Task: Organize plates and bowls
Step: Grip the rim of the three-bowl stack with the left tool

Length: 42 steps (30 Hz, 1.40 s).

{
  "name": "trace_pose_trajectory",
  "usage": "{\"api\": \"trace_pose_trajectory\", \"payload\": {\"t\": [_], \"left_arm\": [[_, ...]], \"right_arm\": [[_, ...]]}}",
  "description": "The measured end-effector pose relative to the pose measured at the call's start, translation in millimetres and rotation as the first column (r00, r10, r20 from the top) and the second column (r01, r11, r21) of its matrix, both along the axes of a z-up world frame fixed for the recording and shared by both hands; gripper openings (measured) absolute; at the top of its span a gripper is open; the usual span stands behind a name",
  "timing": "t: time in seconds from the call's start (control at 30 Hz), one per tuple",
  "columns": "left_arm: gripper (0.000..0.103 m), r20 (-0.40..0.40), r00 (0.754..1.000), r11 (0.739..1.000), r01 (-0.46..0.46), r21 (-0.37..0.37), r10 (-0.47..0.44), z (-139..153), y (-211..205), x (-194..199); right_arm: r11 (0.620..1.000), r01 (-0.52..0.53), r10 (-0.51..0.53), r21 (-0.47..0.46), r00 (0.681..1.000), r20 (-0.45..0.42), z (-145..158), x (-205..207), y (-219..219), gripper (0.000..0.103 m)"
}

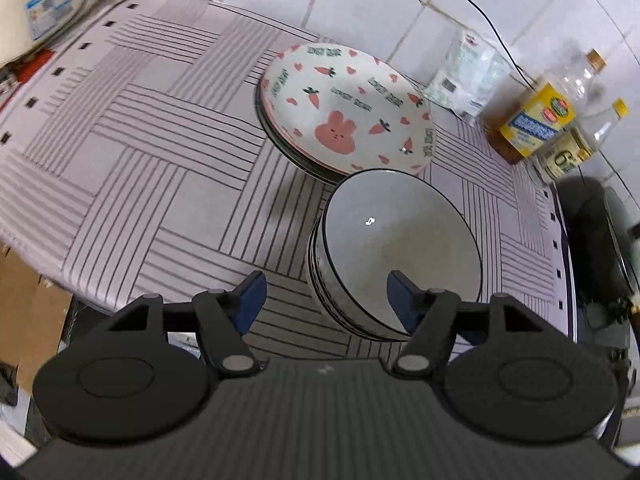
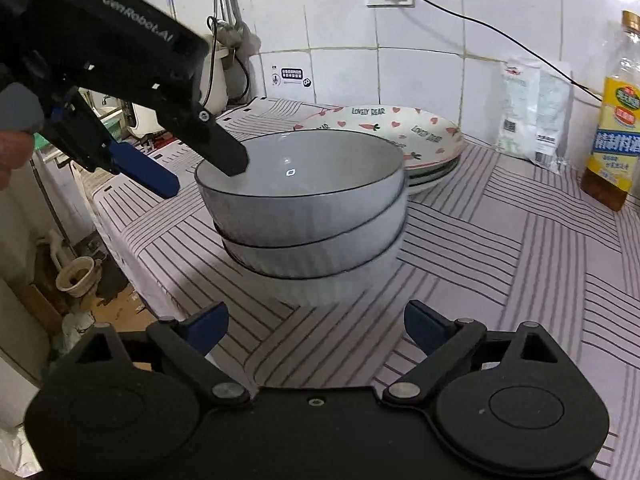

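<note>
While the left claw stands part-open astride the near-left rim of the top bowl, one finger over the bowl's inside and the blue pad outside, nothing is pinched between them; the right claw hangs wide and empty just in front of the bowl stack. That stack of three grey bowls sits on the striped counter, touching or all but touching the stack of carrot-and-rabbit plates behind it.

The likeliest trouble, as I judge it, is the inside finger catching the rim as it lifts away and tipping the top bowl, which already sits a little askew on the two below. A sideways drag would shove the whole stack into the plates, or left toward the counter's edge, which drops to the floor not far from the bowls.

Room is best to the right and near side, where the cloth lies bare. Farther right stand an oil bottle and a white packet against the tiled wall, so a wide swing there risks toppling them. A black cable crosses the wall above, clear of both claws
</note>
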State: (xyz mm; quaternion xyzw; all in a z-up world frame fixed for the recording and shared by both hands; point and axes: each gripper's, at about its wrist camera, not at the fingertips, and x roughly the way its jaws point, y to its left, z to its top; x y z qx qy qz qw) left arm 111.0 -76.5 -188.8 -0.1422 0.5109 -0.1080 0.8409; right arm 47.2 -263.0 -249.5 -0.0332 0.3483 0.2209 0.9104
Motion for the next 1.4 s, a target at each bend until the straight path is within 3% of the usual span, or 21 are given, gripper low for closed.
{"api": "trace_pose_trajectory", "payload": {"t": [0.13,0.27,0.37,0.53,0.63,0.83,1.13,1.4], "left_arm": [[0.066,0.029,0.996,0.996,0.084,-0.010,-0.084,-18.1,-2.6,7.0],[0.065,0.006,0.990,0.988,0.140,-0.072,-0.140,-37.2,-1.9,18.6],[0.066,-0.050,0.988,0.985,0.137,-0.104,-0.143,-51.1,-0.2,33.1],[0.060,-0.050,0.987,0.980,0.144,-0.140,-0.152,-55.9,-0.5,48.4],[0.048,-0.036,0.983,0.970,0.170,-0.172,-0.179,-56.4,-0.7,55.0],[0.048,-0.056,0.981,0.958,0.165,-0.236,-0.183,-64.0,5.4,60.2],[0.047,-0.038,0.969,0.954,0.233,-0.190,-0.244,-57.8,1.3,58.5],[0.047,-0.019,0.948,0.942,0.312,-0.123,-0.317,-34.2,-0.7,60.8]], "right_arm": [[0.999,0.040,-0.038,-0.025,0.997,0.068,-10.5,4.1,10.7,0.097],[0.998,0.056,-0.055,-0.009,0.992,0.117,-18.0,8.0,15.4,0.098],[0.998,0.057,-0.059,0.017,0.992,0.115,-22.5,12.4,20.7,0.100],[0.992,0.119,-0.123,0.031,0.984,0.131,-26.7,19.2,29.3,0.102],[0.991,0.129,-0.132,0.032,0.982,0.135,-26.6,18.1,32.2,0.103],[0.991,0.121,-0.126,0.049,0.986,0.113,-26.9,24.7,29.8,0.103],[0.992,0.120,-0.122,0.036,0.989,0.081,-27.7,33.5,32.6,0.103],[0.993,0.112,-0.115,0.044,0.989,0.094,-21.8,29.1,37.4,0.103]]}}
